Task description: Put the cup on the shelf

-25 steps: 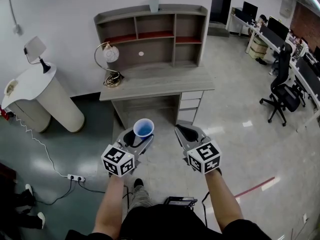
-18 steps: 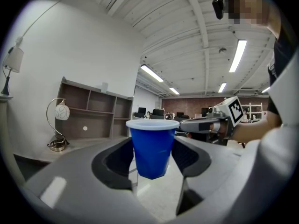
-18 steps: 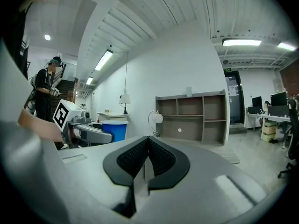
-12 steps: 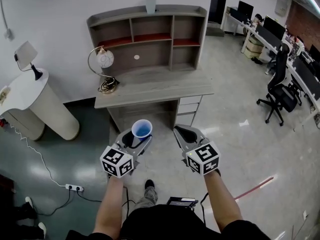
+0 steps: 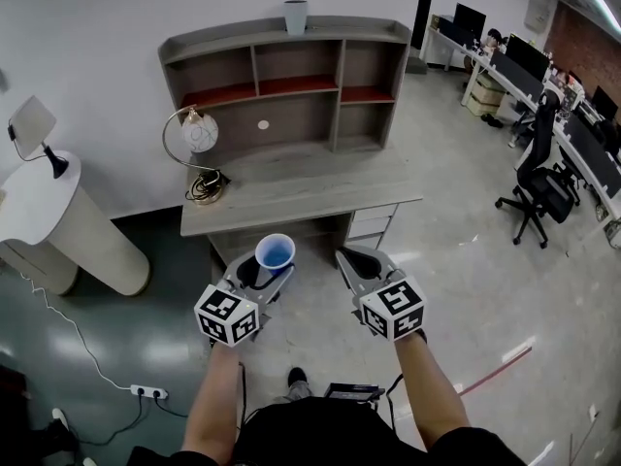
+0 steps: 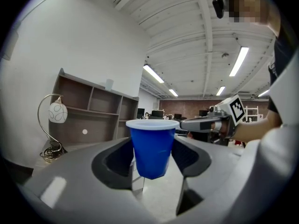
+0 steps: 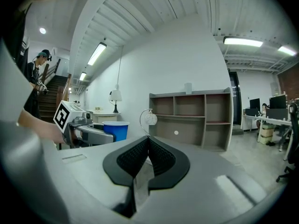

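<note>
1. A glossy grey floor (image 5: 466,260) and a white wall frame the room. A grey wooden desk (image 5: 310,190) stands against the wall, with an open grey wooden shelf unit (image 5: 291,71) on top.
2. A globe-shaded desk lamp (image 5: 197,134) sits at the desk's left end, and a small grey cup (image 5: 295,16) stands on top of the shelf unit.
3. The blue plastic cup with a white rim (image 5: 276,251) is upright in the air in front of the desk, well apart from the shelf compartments.
4. It sits between the jaws of the left gripper (image 5: 262,270), which stand wide and press on its sides below the rim, with its base hanging free.
5. The right gripper (image 5: 357,260) is just beside the left one, with its jaws closed together and nothing between them.
</note>
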Action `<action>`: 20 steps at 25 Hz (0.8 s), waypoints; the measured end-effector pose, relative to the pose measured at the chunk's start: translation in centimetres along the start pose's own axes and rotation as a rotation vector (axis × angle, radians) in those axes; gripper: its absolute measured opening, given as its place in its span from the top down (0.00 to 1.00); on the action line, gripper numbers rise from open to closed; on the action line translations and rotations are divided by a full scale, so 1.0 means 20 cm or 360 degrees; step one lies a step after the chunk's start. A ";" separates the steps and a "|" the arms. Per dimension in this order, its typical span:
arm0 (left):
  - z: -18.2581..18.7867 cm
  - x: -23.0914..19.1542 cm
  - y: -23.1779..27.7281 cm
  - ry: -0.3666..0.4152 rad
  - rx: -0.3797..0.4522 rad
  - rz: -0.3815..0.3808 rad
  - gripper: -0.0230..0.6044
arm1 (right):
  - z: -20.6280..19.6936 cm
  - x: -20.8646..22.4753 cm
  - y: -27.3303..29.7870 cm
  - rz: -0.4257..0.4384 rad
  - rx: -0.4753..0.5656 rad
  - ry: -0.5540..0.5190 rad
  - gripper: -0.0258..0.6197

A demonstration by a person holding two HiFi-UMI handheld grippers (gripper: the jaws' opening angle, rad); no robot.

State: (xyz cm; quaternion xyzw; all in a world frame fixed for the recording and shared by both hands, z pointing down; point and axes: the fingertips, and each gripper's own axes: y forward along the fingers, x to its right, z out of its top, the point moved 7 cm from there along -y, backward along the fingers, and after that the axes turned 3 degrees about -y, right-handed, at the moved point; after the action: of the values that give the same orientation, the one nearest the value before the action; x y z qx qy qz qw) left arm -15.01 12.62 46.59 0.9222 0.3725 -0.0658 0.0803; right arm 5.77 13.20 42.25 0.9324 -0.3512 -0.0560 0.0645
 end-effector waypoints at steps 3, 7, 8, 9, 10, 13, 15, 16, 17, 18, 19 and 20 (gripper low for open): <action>0.01 -0.10 0.02 -0.0004 -0.0008 -0.0020 0.56 | 0.01 0.01 0.09 -0.0022 -0.0014 -0.0004 0.94; 0.03 -0.20 0.05 -0.0004 -0.0014 -0.0055 0.56 | 0.02 0.02 0.18 -0.0062 -0.0022 -0.0003 0.94; 0.04 -0.22 0.05 -0.0003 -0.0015 -0.0064 0.56 | 0.03 0.02 0.19 -0.0070 -0.0022 0.0000 0.94; 0.04 -0.24 0.06 -0.0003 -0.0017 -0.0073 0.56 | 0.03 0.02 0.21 -0.0077 -0.0024 0.0005 0.94; 0.05 -0.26 0.06 -0.0004 -0.0018 -0.0081 0.56 | 0.03 0.02 0.22 -0.0082 -0.0027 0.0010 0.94; 0.04 -0.30 0.08 -0.0016 -0.0023 -0.0095 0.56 | 0.02 0.02 0.26 -0.0087 -0.0048 0.0016 0.94; 0.04 -0.32 0.10 -0.0026 -0.0033 -0.0102 0.56 | 0.01 0.03 0.28 -0.0094 -0.0063 0.0019 0.94; 0.03 -0.32 0.11 -0.0030 -0.0038 -0.0106 0.56 | 0.00 0.04 0.28 -0.0099 -0.0066 0.0023 0.94; 0.02 -0.33 0.12 -0.0034 -0.0043 -0.0109 0.56 | 0.00 0.06 0.29 -0.0102 -0.0068 0.0027 0.94; 0.02 -0.34 0.14 -0.0037 -0.0047 -0.0110 0.56 | -0.01 0.07 0.30 -0.0103 -0.0070 0.0031 0.94; 0.02 -0.35 0.15 -0.0040 -0.0049 -0.0110 0.56 | -0.01 0.08 0.32 -0.0101 -0.0072 0.0033 0.94; 0.02 -0.36 0.17 -0.0043 -0.0050 -0.0109 0.56 | -0.01 0.10 0.33 -0.0098 -0.0073 0.0034 0.94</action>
State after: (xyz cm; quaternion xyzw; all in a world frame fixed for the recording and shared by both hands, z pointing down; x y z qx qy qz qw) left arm -17.79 5.20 47.95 0.9066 0.4038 -0.0751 0.0973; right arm 3.03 6.94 43.47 0.9416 -0.3203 -0.0559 0.0881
